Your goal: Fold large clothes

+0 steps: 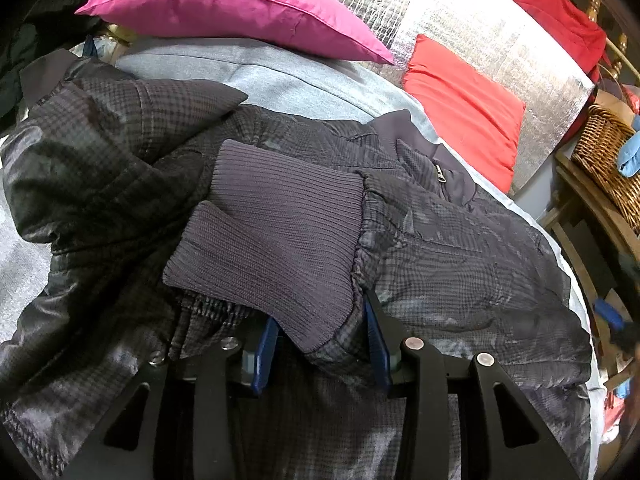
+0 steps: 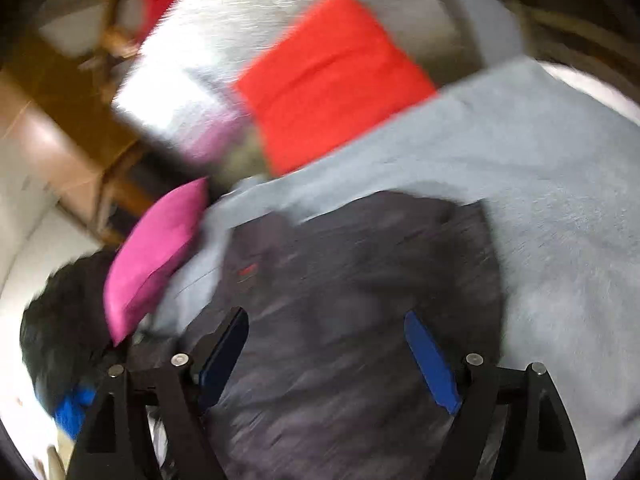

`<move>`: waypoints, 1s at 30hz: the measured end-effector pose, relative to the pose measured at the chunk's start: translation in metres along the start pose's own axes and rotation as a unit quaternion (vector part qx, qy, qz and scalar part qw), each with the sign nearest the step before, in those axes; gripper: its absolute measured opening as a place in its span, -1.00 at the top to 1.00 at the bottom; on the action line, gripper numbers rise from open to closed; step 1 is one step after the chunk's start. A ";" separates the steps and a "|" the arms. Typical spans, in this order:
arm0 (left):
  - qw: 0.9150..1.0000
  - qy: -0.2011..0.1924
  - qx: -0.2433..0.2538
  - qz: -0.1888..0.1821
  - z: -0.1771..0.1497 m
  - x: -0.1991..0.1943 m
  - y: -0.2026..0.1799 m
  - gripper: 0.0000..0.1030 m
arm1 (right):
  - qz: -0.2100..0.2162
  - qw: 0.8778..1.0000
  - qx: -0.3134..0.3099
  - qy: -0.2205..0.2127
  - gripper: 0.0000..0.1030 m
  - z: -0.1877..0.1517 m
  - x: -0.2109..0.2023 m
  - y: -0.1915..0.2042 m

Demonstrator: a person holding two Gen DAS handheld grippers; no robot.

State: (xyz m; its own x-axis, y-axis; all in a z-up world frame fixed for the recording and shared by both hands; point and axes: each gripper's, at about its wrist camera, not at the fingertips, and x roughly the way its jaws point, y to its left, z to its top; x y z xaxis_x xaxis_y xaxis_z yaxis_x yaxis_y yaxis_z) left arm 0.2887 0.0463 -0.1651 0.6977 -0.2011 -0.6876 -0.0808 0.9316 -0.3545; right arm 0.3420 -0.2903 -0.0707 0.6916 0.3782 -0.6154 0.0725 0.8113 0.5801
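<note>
A dark checked jacket (image 1: 460, 248) lies crumpled on a grey sheet (image 1: 280, 76). Its ribbed purple-grey cuff (image 1: 276, 248) rests on top of the body fabric. My left gripper (image 1: 320, 340) has its blue fingers (image 1: 378, 344) on either side of the cuff's near end, with the sleeve between them; the jaws stand partly apart. In the blurred right wrist view the jacket (image 2: 352, 280) lies below my right gripper (image 2: 326, 356), which is open and empty above it.
A magenta pillow (image 1: 224, 4) and a red pillow (image 1: 464, 108) lie at the far side against silver foil padding (image 1: 480, 32). A wicker basket (image 1: 608, 160) stands at the right. Wooden furniture (image 2: 80, 128) and a dark bundle (image 2: 60, 320) show to the right gripper's left.
</note>
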 end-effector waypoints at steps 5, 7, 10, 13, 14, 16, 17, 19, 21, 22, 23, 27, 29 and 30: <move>0.999 0.042 0.018 0.021 0.013 -0.002 -0.011 -0.02 | -0.080 0.992 -0.021 0.095 -0.68 -0.057 0.041 0.007; 0.997 0.071 0.011 -0.008 0.024 -0.020 -0.010 -0.37 | -0.096 0.992 -0.038 0.075 -0.68 -0.065 0.036 0.018; 0.999 0.026 -0.019 -0.035 0.037 -0.069 0.010 -0.53 | -0.055 0.996 -0.048 0.046 -0.68 -0.071 0.008 0.040; 0.998 -0.020 -0.035 -0.043 0.045 -0.117 0.045 -0.62 | -0.036 0.996 -0.075 0.023 -0.68 -0.097 -0.027 0.058; 0.998 -0.028 -0.044 -0.037 0.048 -0.127 0.058 -0.65 | -0.033 0.995 -0.087 0.018 -0.68 -0.113 -0.038 0.061; 0.994 -0.044 -0.092 -0.031 0.054 -0.142 0.098 -0.66 | -0.033 0.995 -0.096 0.013 -0.68 -0.140 -0.047 0.056; 0.992 -0.046 -0.114 -0.028 0.057 -0.144 0.115 -0.66 | -0.036 0.994 -0.101 0.011 -0.68 -0.152 -0.048 0.054; 0.984 -0.039 -0.172 -0.028 0.065 -0.142 0.154 -0.66 | -0.057 0.992 -0.114 0.005 -0.68 -0.176 -0.052 0.047; 0.967 -0.030 -0.248 -0.046 0.072 -0.132 0.197 -0.65 | -0.073 0.989 -0.130 0.010 -0.68 -0.191 -0.041 0.042; 0.958 -0.024 -0.281 -0.054 0.077 -0.125 0.217 -0.64 | -0.082 0.987 -0.137 0.017 -0.68 -0.195 -0.030 0.044; 0.951 -0.022 -0.302 -0.059 0.079 -0.120 0.228 -0.64 | -0.088 0.986 -0.141 0.022 -0.69 -0.200 -0.024 0.042; 0.927 -0.025 -0.370 -0.058 0.101 -0.091 0.272 -0.63 | -0.083 0.985 -0.152 0.023 -0.80 -0.202 -0.030 0.037; 0.920 -0.016 -0.385 -0.066 0.113 -0.073 0.282 -0.59 | -0.085 0.983 -0.162 0.023 -0.88 -0.204 -0.028 0.039; 0.919 -0.012 -0.387 -0.072 0.118 -0.064 0.285 -0.58 | -0.083 0.983 -0.164 0.024 -0.90 -0.204 -0.027 0.040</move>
State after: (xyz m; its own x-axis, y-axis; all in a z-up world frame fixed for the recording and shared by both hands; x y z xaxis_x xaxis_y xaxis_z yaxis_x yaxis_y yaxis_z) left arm 0.3046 0.3605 -0.1475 0.7551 -0.2909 -0.5875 -0.4627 0.3985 -0.7919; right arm 0.1797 -0.1771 -0.1398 0.6545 0.2419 -0.7163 -0.0596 0.9610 0.2701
